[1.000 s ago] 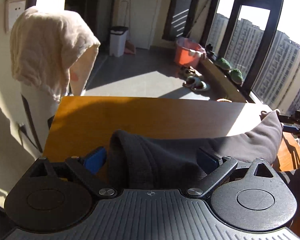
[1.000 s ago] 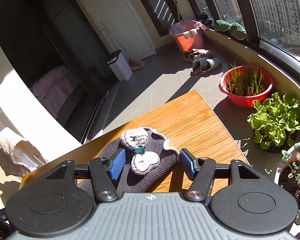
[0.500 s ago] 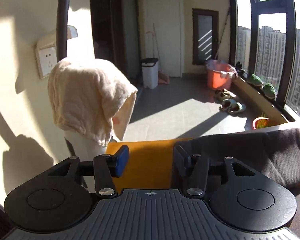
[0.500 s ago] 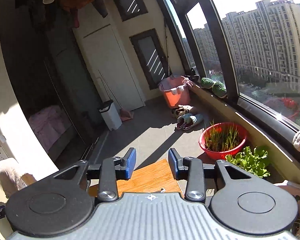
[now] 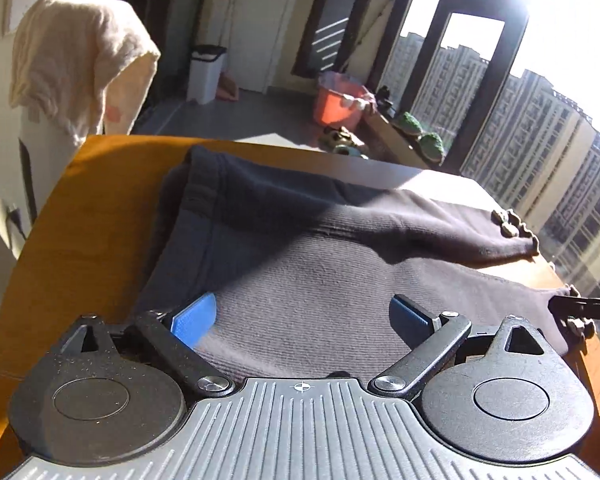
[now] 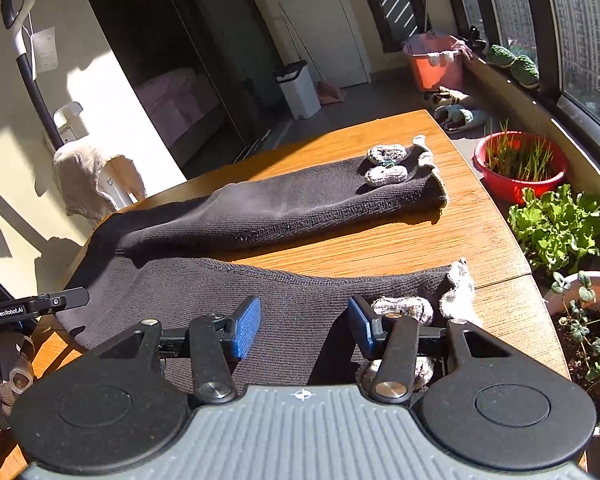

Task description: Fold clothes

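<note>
Right wrist: trousers [image 6: 284,208] flat on table [image 6: 480,240]; both claws, right [image 6: 304,326] and left [image 5: 302,318], wide open, empty, over near leg.

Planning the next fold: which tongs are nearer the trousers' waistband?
Left. The left tongs hover open beside the waistband; the right tongs hang open over a leg cuff, the far end.

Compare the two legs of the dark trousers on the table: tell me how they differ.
The far leg lies clear of both grippers; the near leg runs under the right gripper, whose jaws are open. The far leg's knitted bow shows whole; the near leg's bow is partly hidden by a finger. Both are dark knit with pale frilled cuffs.
</note>
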Demonstrator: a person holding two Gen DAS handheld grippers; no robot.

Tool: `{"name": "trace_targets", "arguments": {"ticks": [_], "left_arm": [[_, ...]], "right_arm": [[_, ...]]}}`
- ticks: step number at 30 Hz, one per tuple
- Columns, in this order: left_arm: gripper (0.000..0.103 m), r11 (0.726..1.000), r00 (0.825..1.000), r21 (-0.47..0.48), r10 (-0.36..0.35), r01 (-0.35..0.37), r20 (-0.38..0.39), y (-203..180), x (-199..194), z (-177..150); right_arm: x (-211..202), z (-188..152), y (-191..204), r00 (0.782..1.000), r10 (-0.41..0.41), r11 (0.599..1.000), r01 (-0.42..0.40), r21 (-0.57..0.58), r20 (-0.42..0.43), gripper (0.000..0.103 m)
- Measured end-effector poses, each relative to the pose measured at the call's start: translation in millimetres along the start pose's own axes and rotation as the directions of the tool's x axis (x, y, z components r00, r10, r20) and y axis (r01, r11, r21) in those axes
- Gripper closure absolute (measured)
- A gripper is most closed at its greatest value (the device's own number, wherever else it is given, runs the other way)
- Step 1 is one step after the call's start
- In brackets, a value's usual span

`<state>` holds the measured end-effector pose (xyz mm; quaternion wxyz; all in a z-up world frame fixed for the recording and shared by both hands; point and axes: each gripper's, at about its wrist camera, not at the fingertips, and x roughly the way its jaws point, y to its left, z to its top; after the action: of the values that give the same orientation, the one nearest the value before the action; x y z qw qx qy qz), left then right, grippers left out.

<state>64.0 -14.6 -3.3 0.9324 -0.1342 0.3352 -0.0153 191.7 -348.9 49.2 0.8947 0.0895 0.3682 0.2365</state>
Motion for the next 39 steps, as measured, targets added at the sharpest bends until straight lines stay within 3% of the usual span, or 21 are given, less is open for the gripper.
{"name": "trace_targets", "arguments": {"ticks": [3,8,12,14,16,18,21,27,34,39], "left_arm": [[0.006,0.999,0.998,-0.018,0.047,-0.047,0.038,9,7,2],[0.003,0.995,0.993,0.006,0.101,-0.102,0.053,4,12,4],[0.003,0.989,0.989,0.043,0.137,-0.139,0.048,-4,12,3],[0.003,0.986,0.985,0.048,0.159,-0.162,0.06,-7,10,1],[0.001,0.982,0.98,0.037,0.181,-0.185,0.085,-13,2,-5],[0.0,0.984,0.98,0.031,0.172,-0.176,0.095,-18,-8,-13],[0.0,0.982,0.979,0.038,0.18,-0.185,0.1,-30,-21,-28],[0.0,0.978,0.978,0.014,0.207,-0.208,0.034,-48,-32,-47],[0.0,0.945,0.947,0.073,0.32,-0.32,0.009,-67,-25,-51],[0.0,0.941,0.943,0.071,0.332,-0.332,0.009,-65,-24,-51]], "right_arm": [[28,18,10,1.0,-0.023,0.999,0.024,-0.039,0.017,0.054],[68,31,41,0.989,-0.131,0.956,0.143,-0.257,0.062,0.053],[75,38,44,0.985,-0.157,0.949,0.171,-0.267,0.071,0.047],[64,30,44,0.981,-0.168,0.95,0.188,-0.248,0.102,0.039],[50,20,46,0.978,-0.162,0.955,0.189,-0.229,0.132,0.015],[30,3,52,0.976,-0.157,0.959,0.187,-0.212,0.152,0.0],[9,-20,62,0.977,-0.165,0.96,0.191,-0.204,0.136,0.0],[-13,-52,73,0.984,-0.179,0.978,0.181,-0.106,0.023,0.0],[-8,-62,93,0.968,-0.251,0.956,0.249,-0.156,0.007,0.0],[-5,-62,97,0.96,-0.279,0.944,0.276,-0.179,0.008,0.0]]}}
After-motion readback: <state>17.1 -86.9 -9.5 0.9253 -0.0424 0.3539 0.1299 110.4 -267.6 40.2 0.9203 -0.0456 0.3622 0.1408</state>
